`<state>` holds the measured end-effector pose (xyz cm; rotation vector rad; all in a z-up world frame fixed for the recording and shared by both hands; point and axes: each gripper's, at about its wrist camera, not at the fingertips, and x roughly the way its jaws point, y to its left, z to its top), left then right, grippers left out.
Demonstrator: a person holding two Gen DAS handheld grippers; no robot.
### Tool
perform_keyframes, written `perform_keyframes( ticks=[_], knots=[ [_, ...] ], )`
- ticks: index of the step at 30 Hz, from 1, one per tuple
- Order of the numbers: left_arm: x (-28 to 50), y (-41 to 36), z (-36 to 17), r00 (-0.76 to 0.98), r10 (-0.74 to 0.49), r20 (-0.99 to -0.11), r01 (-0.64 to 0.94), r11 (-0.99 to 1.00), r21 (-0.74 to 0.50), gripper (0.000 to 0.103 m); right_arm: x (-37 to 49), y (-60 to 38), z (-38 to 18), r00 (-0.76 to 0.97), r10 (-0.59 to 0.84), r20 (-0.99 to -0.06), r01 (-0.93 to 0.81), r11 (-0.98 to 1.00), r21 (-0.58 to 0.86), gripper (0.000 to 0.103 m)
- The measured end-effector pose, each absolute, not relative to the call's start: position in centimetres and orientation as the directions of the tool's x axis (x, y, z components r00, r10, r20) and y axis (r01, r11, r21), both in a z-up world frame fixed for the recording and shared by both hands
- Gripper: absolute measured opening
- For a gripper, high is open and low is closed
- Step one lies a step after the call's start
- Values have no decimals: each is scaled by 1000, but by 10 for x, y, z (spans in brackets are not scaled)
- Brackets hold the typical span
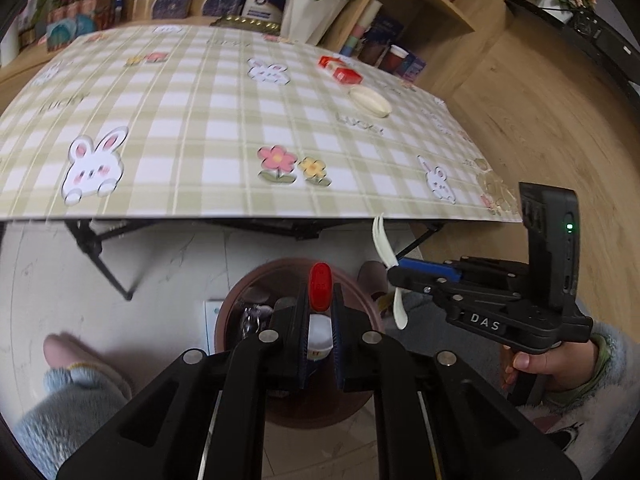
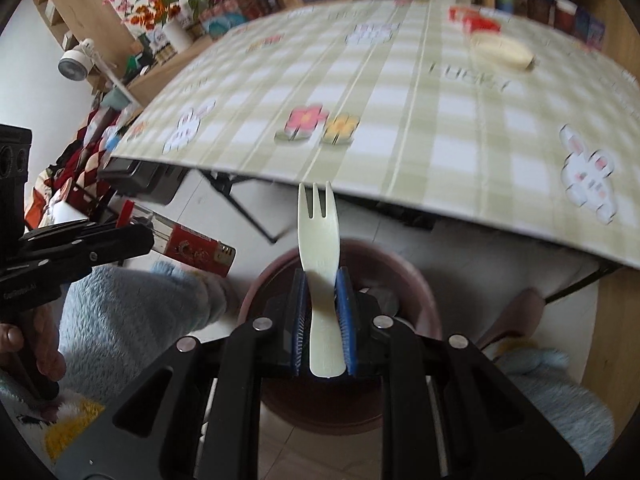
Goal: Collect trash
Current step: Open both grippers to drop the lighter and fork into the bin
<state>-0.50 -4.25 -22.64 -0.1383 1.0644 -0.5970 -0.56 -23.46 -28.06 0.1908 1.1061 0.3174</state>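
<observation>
Table edge [image 1: 240,216] overhangs the open bin [image 1: 360,300].

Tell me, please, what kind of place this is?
Probably a room in a home: a folding table with a bunny-print checked cloth, wooden shelves of boxes and flowers, and a brown waste bin on the tiled floor.

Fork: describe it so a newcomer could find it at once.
Find the checked table, then the round brown bin on the floor below its near edge. Above that bin the right claw grips a cream plastic fork, prongs up. The left claw's item is a red lighter.
</observation>
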Motion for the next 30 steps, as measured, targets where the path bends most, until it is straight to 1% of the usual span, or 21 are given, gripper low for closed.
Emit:
perform_keyframes(
  ticks=[4, 6, 9, 10, 11, 12, 15, 17, 18, 20, 25, 30],
  knots=[
    [-8, -35, -230, 346, -521, -781, 374, 839, -394, 10, -3, -225, -296, 334, 379, -863, -158, 925, 345, 20],
    [-7, -33, -230, 348, -518, -781, 372, 841, -392, 10, -2, -223, -298, 315, 385, -868, -152, 923, 355, 26],
    [-7, -34, -231, 346, -517, -783, 372, 842, -391, 10, -3, -224, -288, 356, 371, -858, -156, 928, 337, 40],
    [-6, -35, -232, 344, -516, -785, 372, 842, -391, 10, -3, -226, -284, 373, 362, -854, -154, 932, 328, 52],
    [-6, -35, -233, 341, -515, -787, 372, 842, -390, 10, -3, -227, -278, 397, 353, -847, -153, 936, 318, 59],
    [-6, -37, -234, 338, -512, -790, 373, 843, -387, 10, -1, -229, -274, 414, 345, -842, -152, 939, 310, 59],
    [-6, -40, -238, 329, -503, -799, 377, 846, -377, 10, 0, -239, -257, 481, 307, -821, -139, 951, 275, 69],
    [-6, -42, -240, 322, -499, -805, 380, 847, -372, 10, -1, -247, -246, 524, 288, -802, -125, 957, 262, 81],
    [-6, -43, -241, 318, -495, -809, 382, 847, -368, 10, -2, -252, -241, 548, 273, -791, -115, 961, 253, 84],
    [-6, -45, -244, 309, -490, -815, 385, 848, -364, 10, -3, -262, -230, 588, 250, -770, -99, 966, 238, 92],
    [-9, -53, -249, 285, -477, -831, 396, 849, -351, 10, -4, -280, -219, 632, 204, -747, -64, 975, 212, 97],
    [-8, -61, -256, 256, -458, -851, 406, 850, -335, 10, -8, -293, -218, 639, 188, -746, -37, 976, 214, 97]
  ],
)
